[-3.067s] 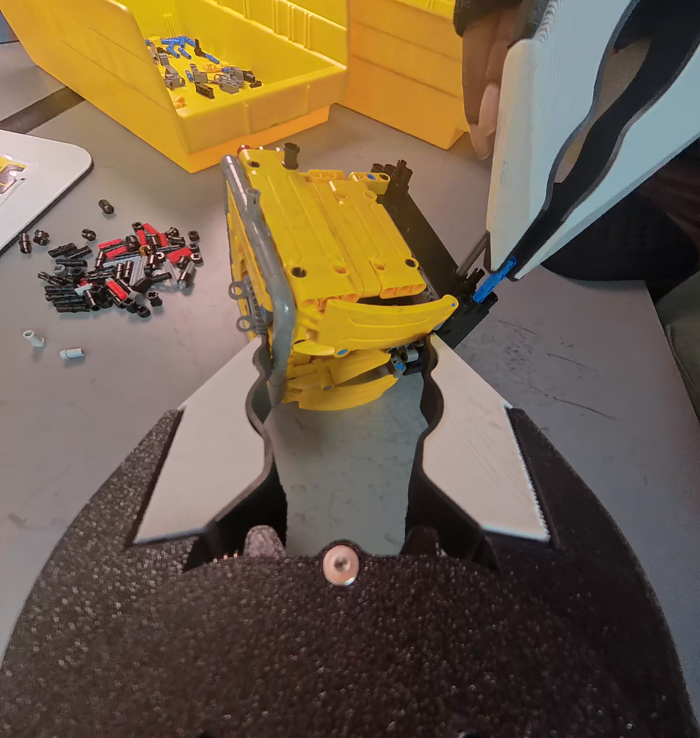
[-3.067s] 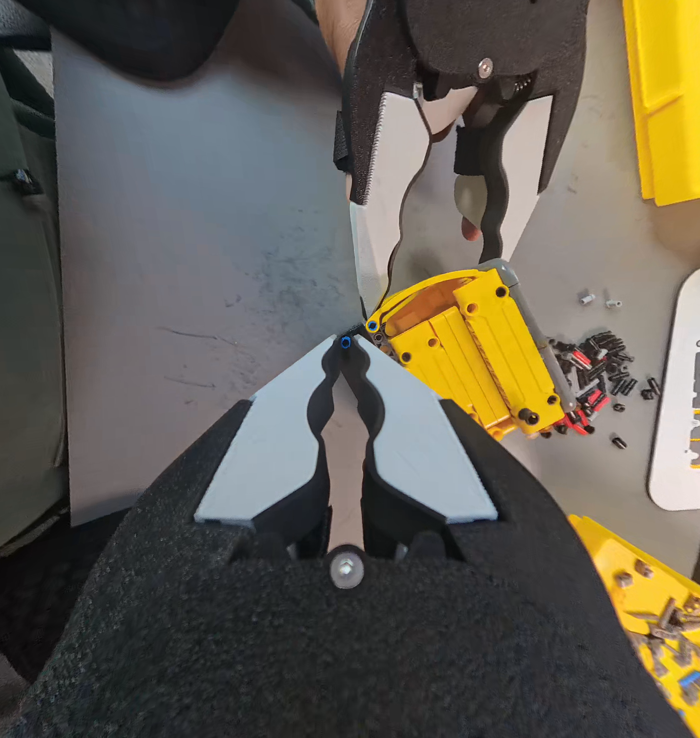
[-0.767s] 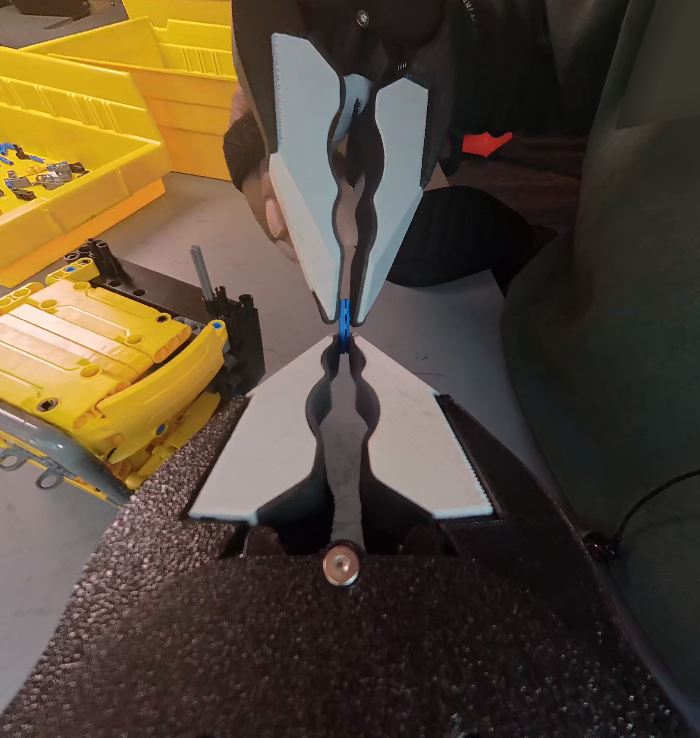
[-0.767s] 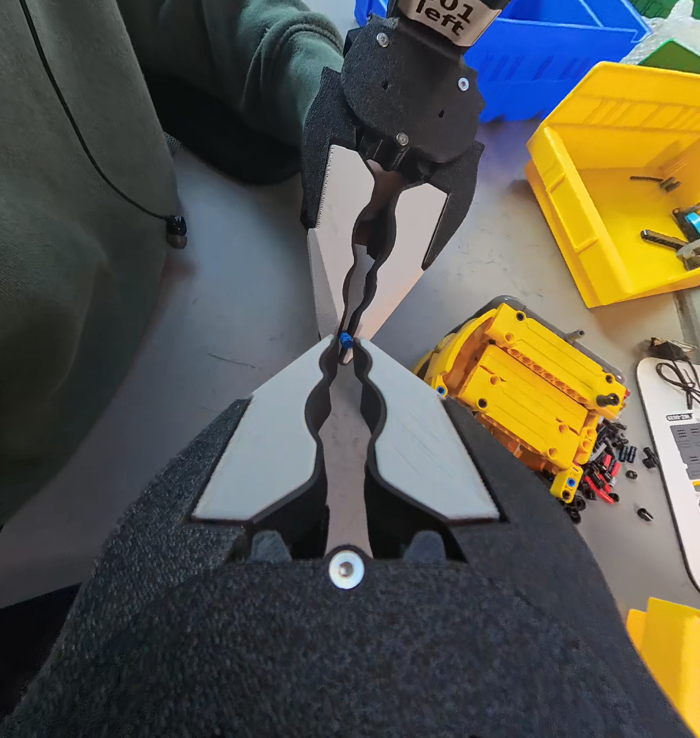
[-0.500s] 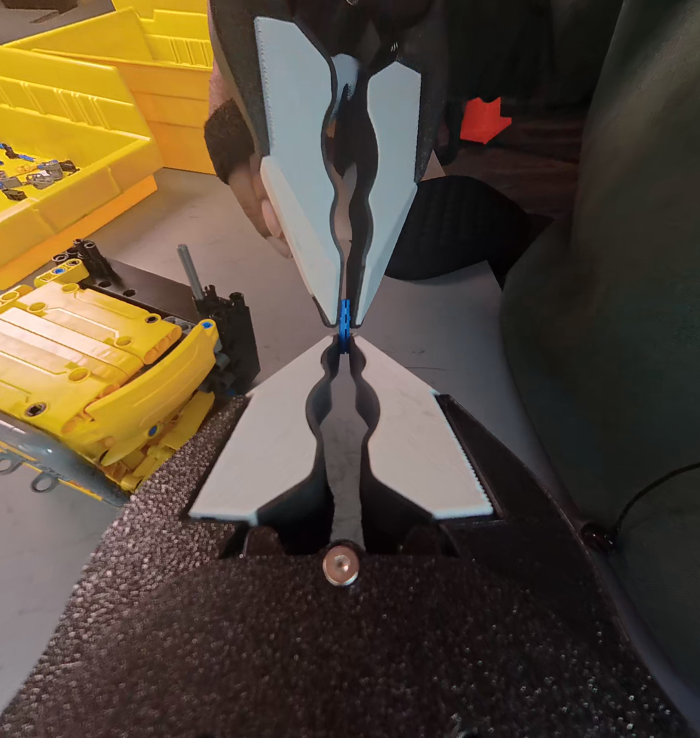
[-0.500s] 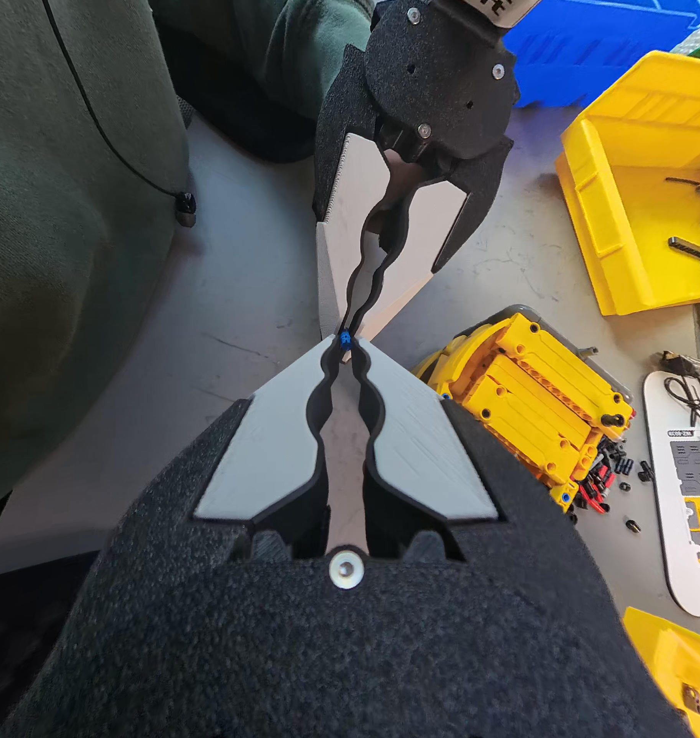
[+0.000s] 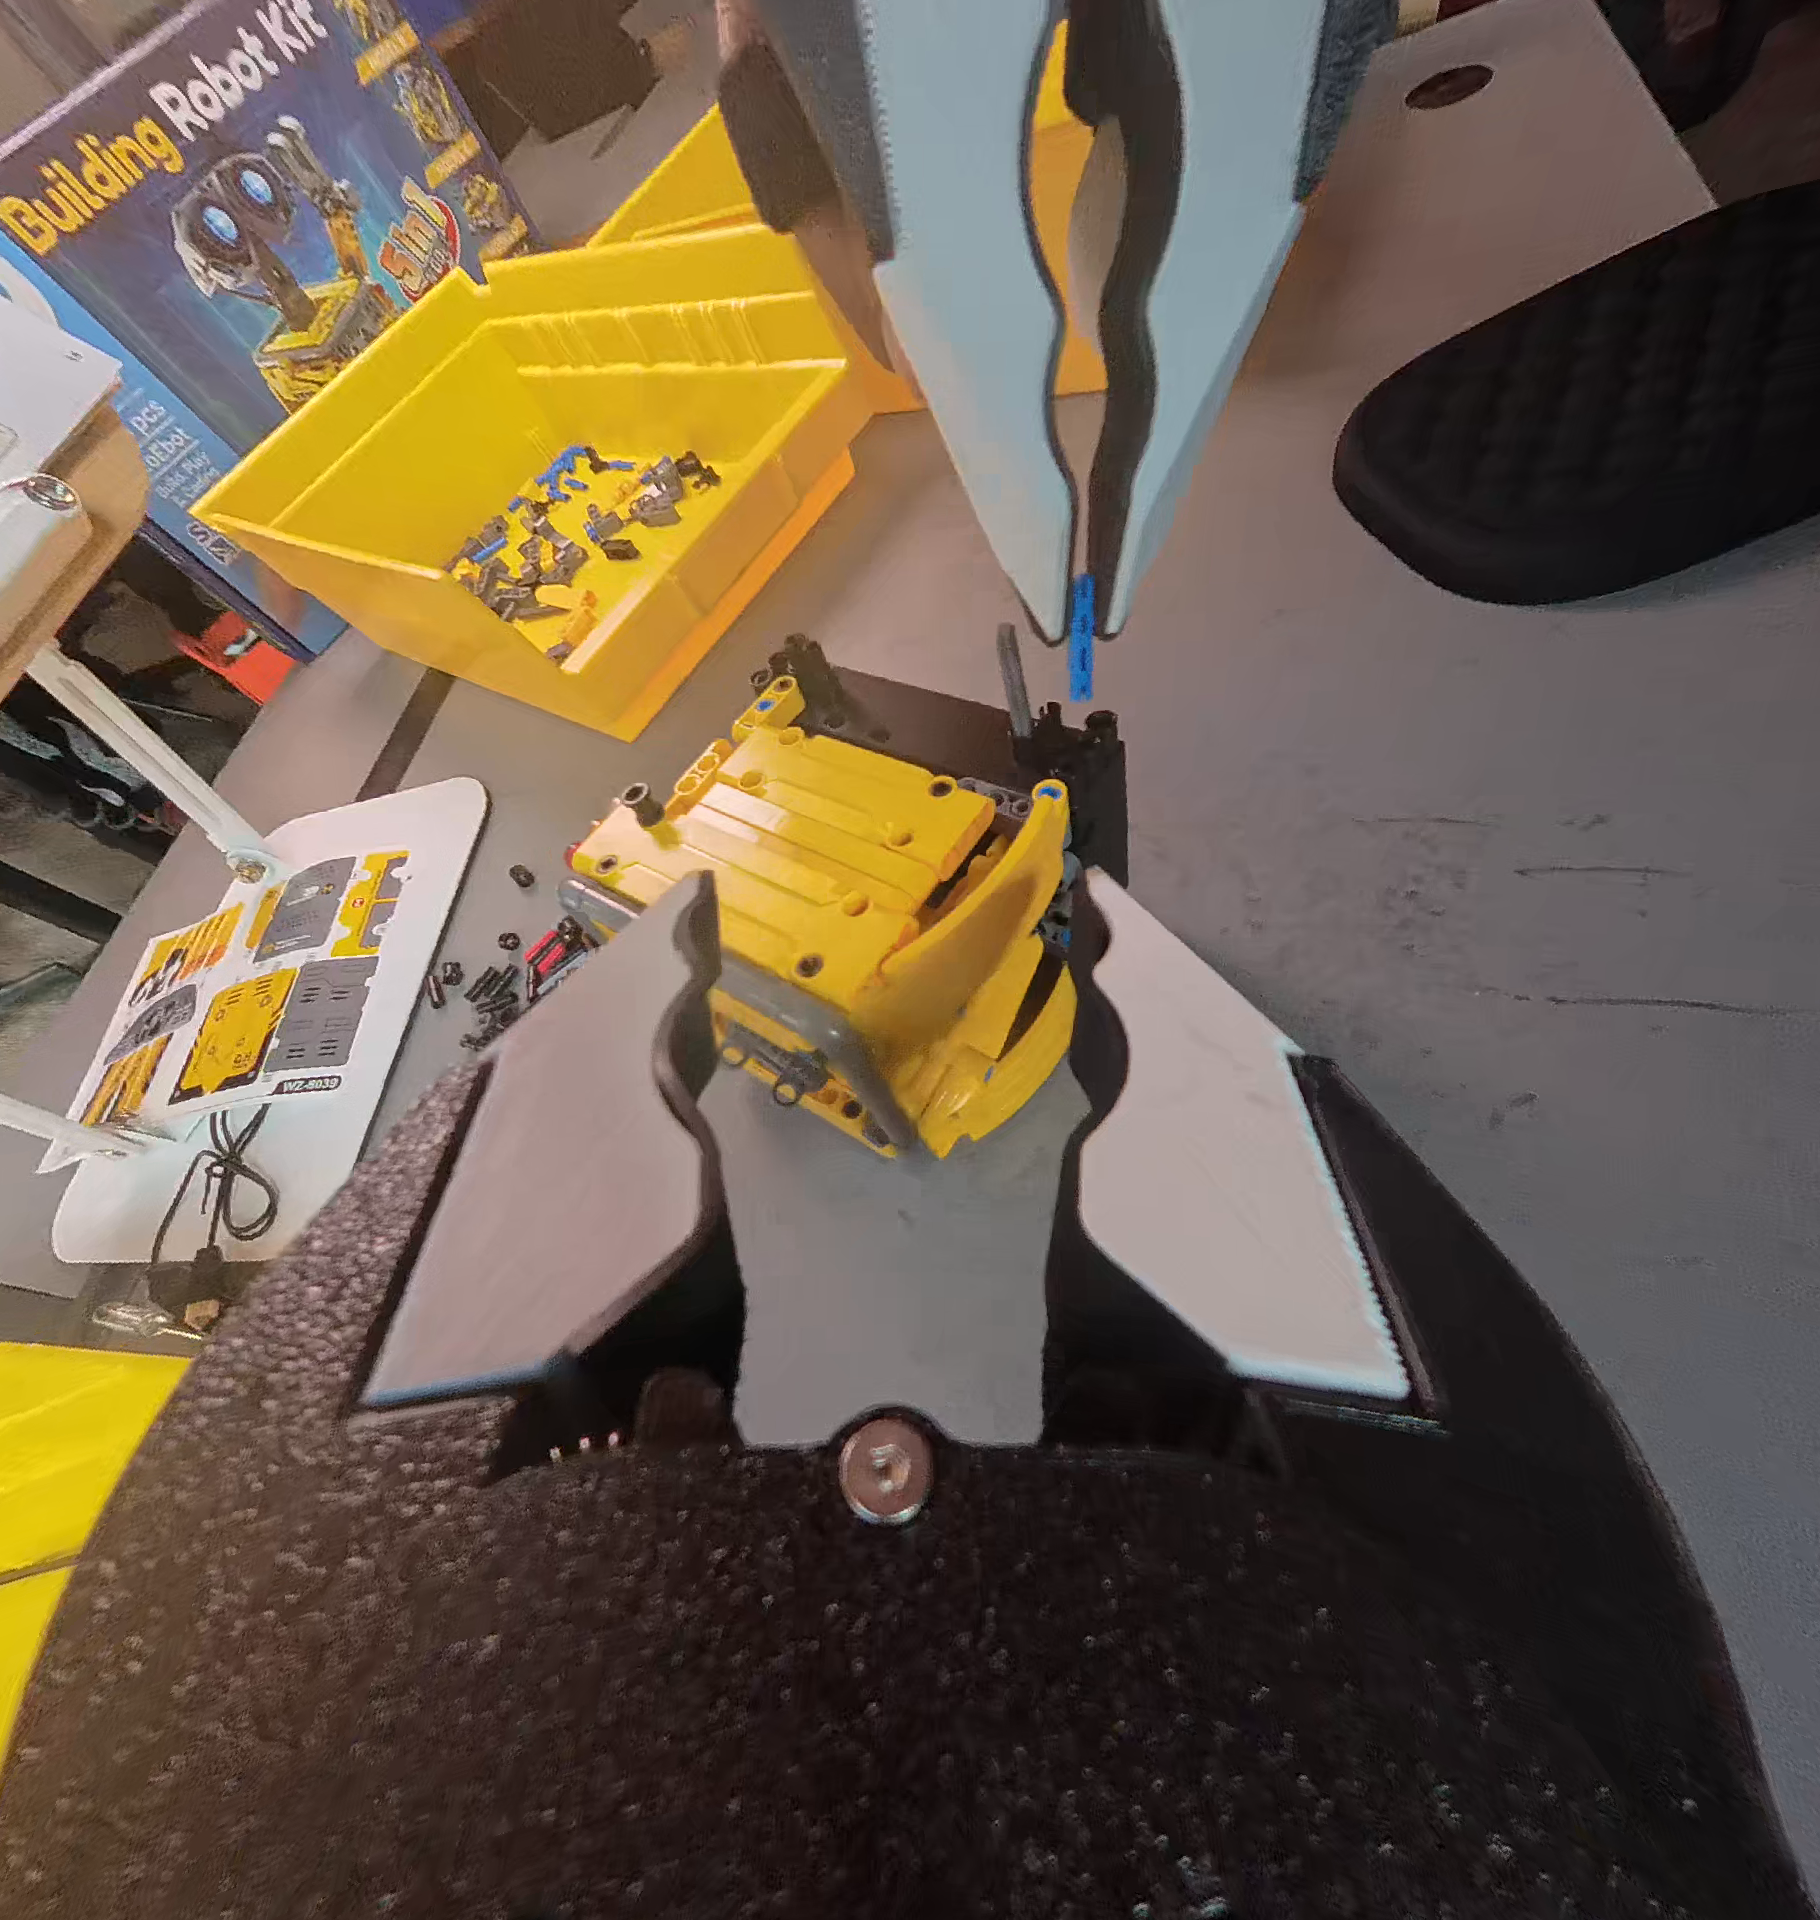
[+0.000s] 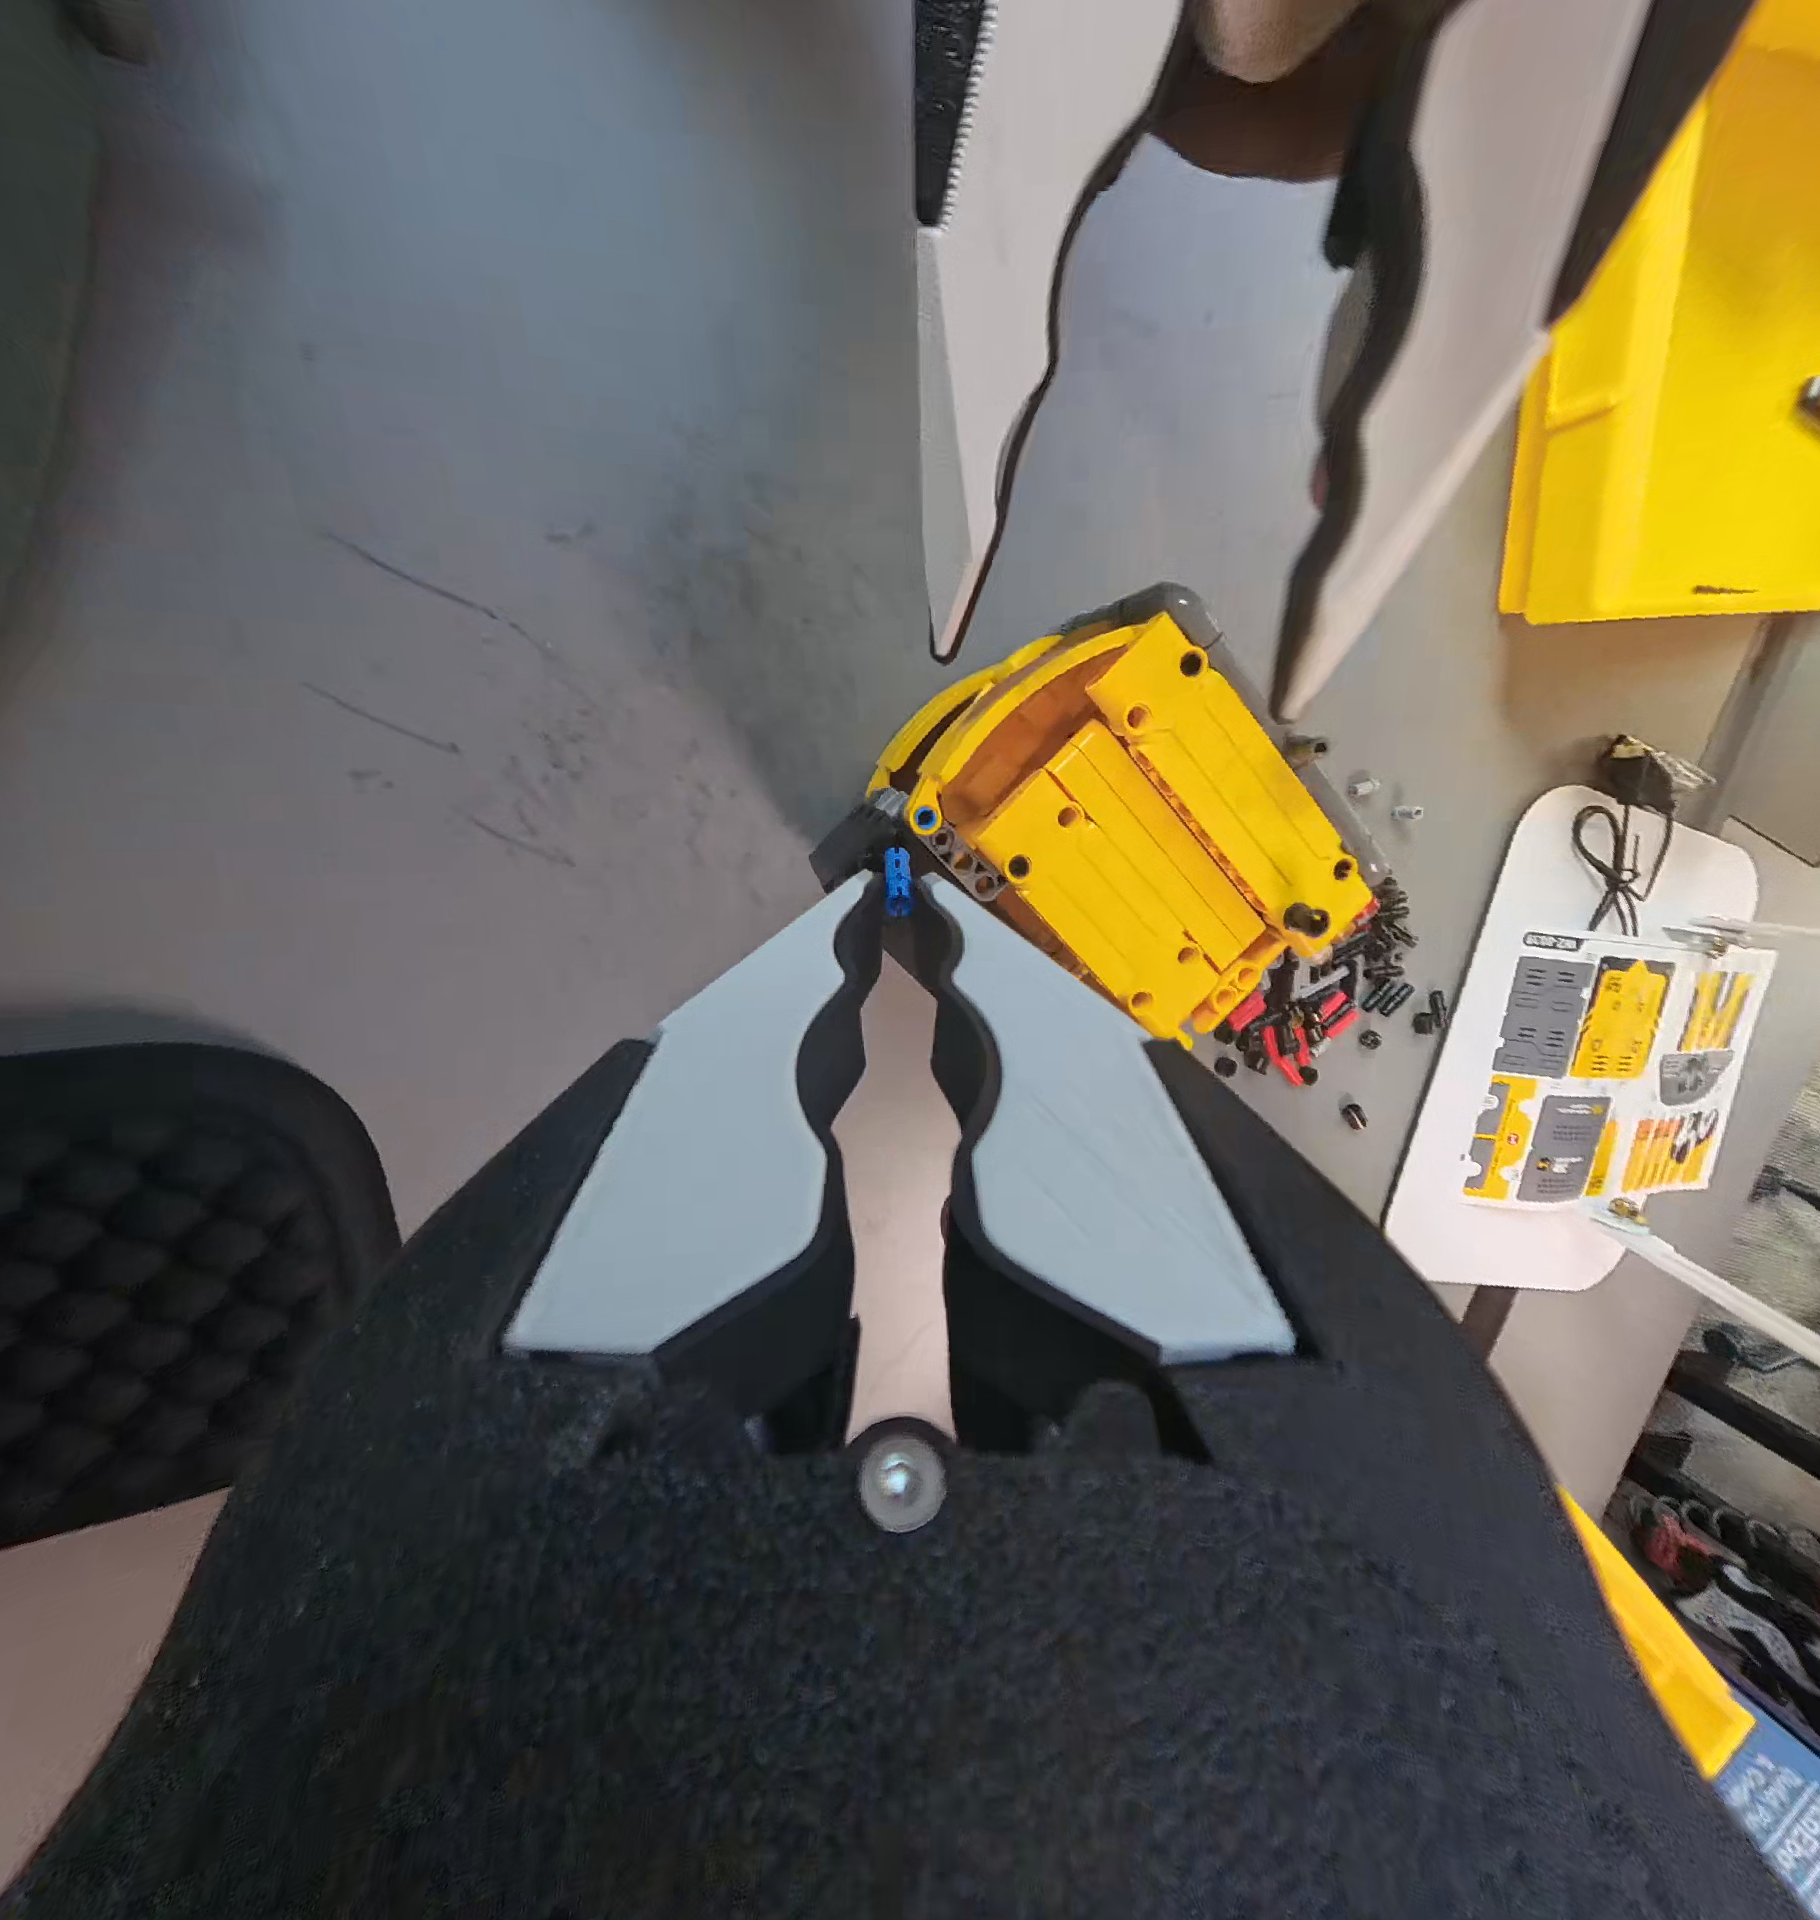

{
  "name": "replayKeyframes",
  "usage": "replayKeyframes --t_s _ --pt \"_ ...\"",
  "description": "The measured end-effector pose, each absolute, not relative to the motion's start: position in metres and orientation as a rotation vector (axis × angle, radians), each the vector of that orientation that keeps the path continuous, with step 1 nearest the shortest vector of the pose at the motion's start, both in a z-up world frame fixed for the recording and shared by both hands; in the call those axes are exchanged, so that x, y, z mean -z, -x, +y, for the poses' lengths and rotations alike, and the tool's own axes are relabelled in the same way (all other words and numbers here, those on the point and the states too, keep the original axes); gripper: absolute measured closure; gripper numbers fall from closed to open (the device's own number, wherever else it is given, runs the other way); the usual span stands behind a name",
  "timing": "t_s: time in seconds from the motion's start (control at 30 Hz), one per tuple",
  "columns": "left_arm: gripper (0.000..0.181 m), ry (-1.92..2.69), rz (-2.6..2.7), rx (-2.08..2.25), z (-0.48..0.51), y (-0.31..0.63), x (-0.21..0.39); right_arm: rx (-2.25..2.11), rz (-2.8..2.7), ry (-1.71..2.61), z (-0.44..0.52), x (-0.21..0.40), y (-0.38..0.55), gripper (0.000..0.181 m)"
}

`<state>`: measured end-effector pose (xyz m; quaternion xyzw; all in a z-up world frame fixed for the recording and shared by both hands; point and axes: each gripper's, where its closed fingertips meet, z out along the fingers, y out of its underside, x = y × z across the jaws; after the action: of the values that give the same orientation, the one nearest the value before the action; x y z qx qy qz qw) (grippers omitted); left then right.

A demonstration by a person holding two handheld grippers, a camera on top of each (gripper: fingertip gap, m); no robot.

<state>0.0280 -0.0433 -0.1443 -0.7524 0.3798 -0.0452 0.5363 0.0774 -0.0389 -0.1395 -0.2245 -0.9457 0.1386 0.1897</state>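
Right gripper (image 7: 1080, 623) pinches blue pin (image 7: 1082, 634) upright above yellow model (image 7: 844, 862).

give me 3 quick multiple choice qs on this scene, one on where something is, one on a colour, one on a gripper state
1. Where is the yellow model?
A. in a bin
B. on the table, between the left gripper's fingers
C. on the instruction sheet

2. What colour is the pin in the right gripper?
A. red
B. grey
C. blue

3. How is the left gripper?
A. open
B. shut on the pin
C. shut on the model

Key: 1 B, the model rests on grey tabletop; 2 C, a blue pin shows at the tips; 3 A, its fingers stand wide apart.
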Motion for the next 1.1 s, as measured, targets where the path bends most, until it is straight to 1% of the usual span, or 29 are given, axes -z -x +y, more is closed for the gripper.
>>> replayKeyframes --t_s 0.07,0.17,0.33,0.4,0.6,0.8,1.1 --pt "0.098 1.835 0.929 0.125 -0.033 -0.021 0.144 -0.334 -2.712 0.611 -0.041 0.143 -0.077 0.177" --pt "0.078 1.882 0.979 0.197 -0.017 -0.015 0.144 -0.266 -2.755 0.599 -0.038 0.150 -0.077 0.177" --pt "0.057 1.943 1.077 0.302 0.006 -0.022 0.147 -0.212 -2.791 0.605 -0.036 0.158 -0.079 0.177" --pt "0.053 1.973 1.144 0.333 0.008 -0.030 0.154 -0.202 -2.798 0.601 -0.036 0.159 -0.079 0.177" --pt "0.050 2.071 1.340 0.277 0.009 -0.039 0.184 -0.196 -2.832 0.592 -0.035 0.159 -0.077 0.177" --pt "0.051 2.046 1.336 0.290 0.010 -0.038 0.184 -0.170 -2.828 0.538 -0.037 0.160 -0.076 0.177" --pt "0.052 2.027 1.313 0.299 0.012 -0.038 0.184 -0.331 -2.742 0.740 -0.041 0.162 -0.072 0.177"
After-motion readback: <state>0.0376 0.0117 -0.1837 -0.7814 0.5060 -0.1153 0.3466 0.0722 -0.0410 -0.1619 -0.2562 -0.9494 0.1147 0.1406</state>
